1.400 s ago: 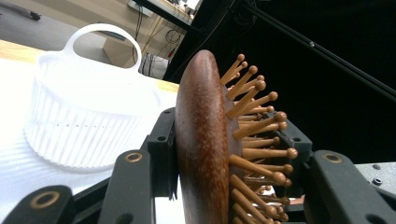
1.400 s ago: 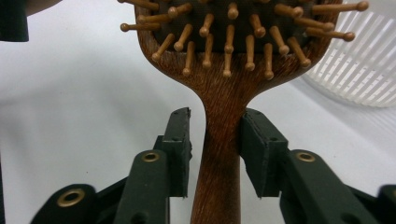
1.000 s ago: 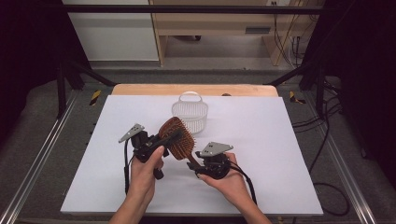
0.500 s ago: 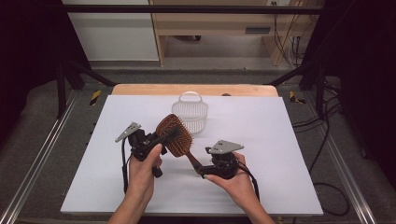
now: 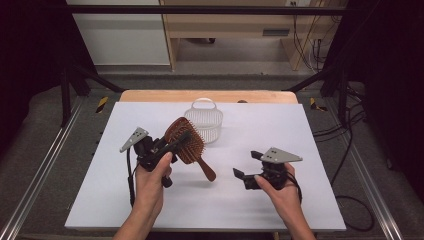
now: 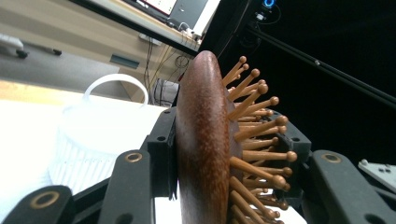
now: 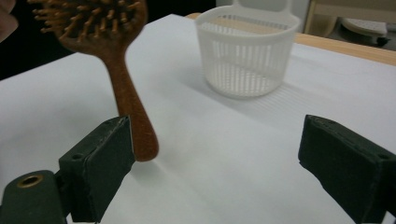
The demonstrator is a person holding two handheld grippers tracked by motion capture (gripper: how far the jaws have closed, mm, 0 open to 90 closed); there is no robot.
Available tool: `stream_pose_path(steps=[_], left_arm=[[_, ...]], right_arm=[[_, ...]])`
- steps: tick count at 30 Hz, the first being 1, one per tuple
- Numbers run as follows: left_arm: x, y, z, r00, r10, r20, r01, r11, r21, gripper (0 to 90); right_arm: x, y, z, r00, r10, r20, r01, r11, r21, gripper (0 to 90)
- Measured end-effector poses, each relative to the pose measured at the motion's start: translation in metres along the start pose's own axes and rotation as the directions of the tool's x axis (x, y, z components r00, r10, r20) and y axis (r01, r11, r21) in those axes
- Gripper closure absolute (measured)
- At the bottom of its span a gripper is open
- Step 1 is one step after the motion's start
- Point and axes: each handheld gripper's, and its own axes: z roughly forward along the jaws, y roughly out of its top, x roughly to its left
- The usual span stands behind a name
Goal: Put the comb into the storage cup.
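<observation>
A brown wooden hairbrush [image 5: 186, 140] with wooden pins hangs above the white table, its handle [image 5: 206, 170] pointing down and to the right. My left gripper [image 5: 175, 141] is shut on the brush's head [image 6: 203, 140], one jaw on the back and one among the pins. My right gripper [image 5: 249, 165] stands to the right of the handle, apart from it. Its jaws have just been opening and are wide, with nothing between them [image 7: 215, 158]. In the right gripper view the handle [image 7: 130, 112] hangs just beyond the left jaw.
A white slatted plastic basket [image 5: 204, 121] with a loop handle stands at the back middle of the table [image 5: 300, 150]; it is seen too in both gripper views [image 7: 245, 51] [image 6: 93, 135]. A wooden strip runs along the far table edge. Dark frame rails flank both sides.
My right gripper has let go of the brush handle, opened wide and drawn off to the right. The left gripper keeps the brush head, almost in the same place.
</observation>
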Motion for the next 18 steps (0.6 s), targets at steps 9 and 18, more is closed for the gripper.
stream_pose_path(steps=[9, 18], left_arm=[[-0.007, 0.004, 0.007, 0.9999, -0.004, 0.014, 0.004, 1.0, 0.0, 52.2], [-0.012, 0.016, 0.021, 0.9998, -0.009, 0.019, 0.008, 0.9999, 0.008, 52.6]], right_arm=[[-0.018, -0.017, -0.026, 0.9856, -0.038, 0.165, 0.062, 0.988, -0.142, 11.4], [-0.035, -0.035, -0.041, 0.9747, 0.001, 0.224, 0.031, 0.99, -0.14, 7.8]])
